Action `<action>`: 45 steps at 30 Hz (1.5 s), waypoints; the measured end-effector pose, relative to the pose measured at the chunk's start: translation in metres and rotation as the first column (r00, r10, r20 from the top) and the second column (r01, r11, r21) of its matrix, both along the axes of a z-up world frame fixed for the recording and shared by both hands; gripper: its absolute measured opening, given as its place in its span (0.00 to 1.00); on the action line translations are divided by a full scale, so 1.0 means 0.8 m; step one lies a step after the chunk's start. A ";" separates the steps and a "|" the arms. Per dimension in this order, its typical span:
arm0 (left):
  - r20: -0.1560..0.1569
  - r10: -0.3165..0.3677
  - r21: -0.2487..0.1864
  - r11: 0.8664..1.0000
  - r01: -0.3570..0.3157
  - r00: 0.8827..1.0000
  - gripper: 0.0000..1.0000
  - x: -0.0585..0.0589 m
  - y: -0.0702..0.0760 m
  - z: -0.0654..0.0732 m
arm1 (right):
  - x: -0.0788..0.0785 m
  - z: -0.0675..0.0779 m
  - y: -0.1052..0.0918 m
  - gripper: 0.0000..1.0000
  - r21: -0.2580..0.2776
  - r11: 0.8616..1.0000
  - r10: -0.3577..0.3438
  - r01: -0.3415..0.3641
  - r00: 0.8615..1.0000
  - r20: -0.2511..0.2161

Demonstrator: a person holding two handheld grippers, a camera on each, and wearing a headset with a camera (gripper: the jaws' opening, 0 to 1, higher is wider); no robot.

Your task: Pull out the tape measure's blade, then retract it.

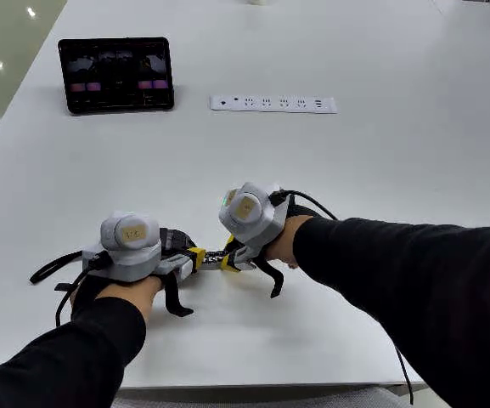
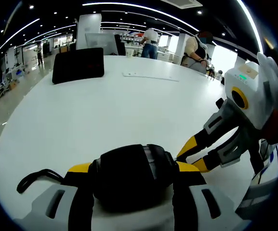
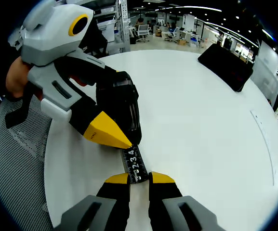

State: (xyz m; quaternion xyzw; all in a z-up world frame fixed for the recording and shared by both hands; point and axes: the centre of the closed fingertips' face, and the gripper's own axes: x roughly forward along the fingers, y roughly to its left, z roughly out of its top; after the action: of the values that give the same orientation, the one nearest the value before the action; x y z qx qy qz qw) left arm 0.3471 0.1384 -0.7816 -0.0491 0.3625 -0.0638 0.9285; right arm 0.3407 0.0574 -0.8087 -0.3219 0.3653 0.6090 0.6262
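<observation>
We held the black tape measure (image 3: 122, 108) clamped in our left gripper (image 2: 134, 168) at the near edge of the table (image 1: 329, 178). Just right, our right gripper (image 3: 139, 179) pinched its short drawn-out blade (image 3: 132, 160).

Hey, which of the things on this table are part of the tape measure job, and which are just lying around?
In the job: tape measure, held in the left gripper; its blade, pinched by the right gripper.
Lying about: tablet and power strip, both farther back on the table.
</observation>
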 end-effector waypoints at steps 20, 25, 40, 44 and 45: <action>-0.007 -0.016 -0.039 0.999 0.016 1.000 0.61 -0.003 0.001 0.003 | -0.007 -0.001 0.018 0.11 0.055 0.998 0.025 -0.024 0.999 -0.022; -0.010 -0.017 -0.041 0.999 0.017 1.000 0.61 -0.003 0.001 0.002 | -0.009 -0.001 0.021 0.11 0.061 0.998 0.031 -0.029 0.999 -0.025; -0.014 -0.009 -0.053 0.999 0.008 1.000 0.61 -0.003 0.001 0.002 | -0.010 -0.001 0.035 0.11 0.072 0.997 0.030 -0.028 0.999 -0.034; -0.013 -0.006 -0.056 0.998 0.005 1.000 0.61 -0.003 0.001 0.002 | -0.010 -0.001 0.037 0.11 0.077 0.997 0.029 -0.026 0.999 -0.036; -0.014 -0.005 -0.057 0.998 0.004 1.000 0.61 -0.003 0.001 0.002 | -0.010 -0.001 0.037 0.11 0.077 0.997 0.029 -0.026 0.999 -0.035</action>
State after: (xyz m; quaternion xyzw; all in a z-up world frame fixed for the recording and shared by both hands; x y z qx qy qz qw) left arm 0.3446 0.1395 -0.7798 -0.0751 0.3670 -0.0759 0.9241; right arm 0.3329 0.0873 -0.8098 -0.2914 0.3484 0.6370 0.6229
